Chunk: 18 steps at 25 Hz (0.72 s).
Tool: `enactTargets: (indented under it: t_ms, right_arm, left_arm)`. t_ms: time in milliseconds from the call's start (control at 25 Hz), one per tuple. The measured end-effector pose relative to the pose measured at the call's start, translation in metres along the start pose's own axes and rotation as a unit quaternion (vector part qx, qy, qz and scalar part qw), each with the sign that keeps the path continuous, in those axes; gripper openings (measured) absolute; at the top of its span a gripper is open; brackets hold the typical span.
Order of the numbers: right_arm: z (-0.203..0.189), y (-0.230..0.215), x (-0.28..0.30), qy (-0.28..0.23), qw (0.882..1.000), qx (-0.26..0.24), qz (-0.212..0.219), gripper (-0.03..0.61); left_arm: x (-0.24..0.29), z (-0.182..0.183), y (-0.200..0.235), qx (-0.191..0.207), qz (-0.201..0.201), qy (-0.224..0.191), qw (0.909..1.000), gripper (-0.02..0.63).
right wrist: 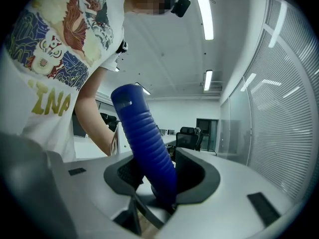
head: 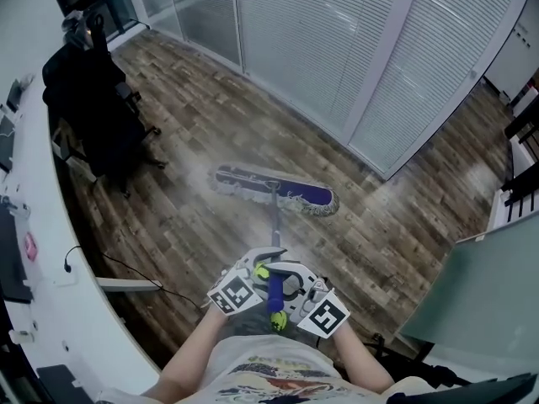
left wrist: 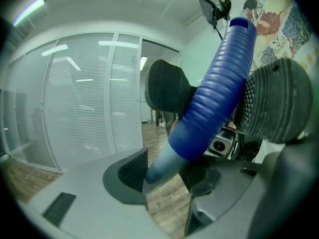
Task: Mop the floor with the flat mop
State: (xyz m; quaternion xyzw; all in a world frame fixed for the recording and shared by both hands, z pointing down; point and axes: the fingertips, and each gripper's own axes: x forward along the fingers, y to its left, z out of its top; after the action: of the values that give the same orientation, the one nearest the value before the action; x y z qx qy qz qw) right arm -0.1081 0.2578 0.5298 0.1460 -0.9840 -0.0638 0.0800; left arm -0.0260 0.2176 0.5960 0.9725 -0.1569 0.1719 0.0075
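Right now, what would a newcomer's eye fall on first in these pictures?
The flat mop head lies on the wood-plank floor at centre, ahead of the person. Nearer, the left gripper and right gripper both clamp its blue ribbed handle. A black office chair stands at upper left beside a white desk.

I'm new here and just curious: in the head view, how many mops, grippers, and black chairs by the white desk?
mop: 1
grippers: 2, the left gripper and the right gripper
black chair: 1
Total: 4
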Motion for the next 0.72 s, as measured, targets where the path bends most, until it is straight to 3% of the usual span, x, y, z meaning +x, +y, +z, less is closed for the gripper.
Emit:
enactTargets:
  t_ms: [320,720]
  right_arm:
    - [-0.003,-0.052,0.015,-0.003,1.0,0.021,0.008,0.176]
    - [0.007,-0.181,0.082,-0.027,1.0,0.004,-0.005,0.176]
  left_arm:
    - [0.015,0.006,0.052,0.017,-0.012,0.003,0.9998,0.155]
    - [0.027,0.02,0.194,0.014,-0.018,0.002,0.9997,0.155]
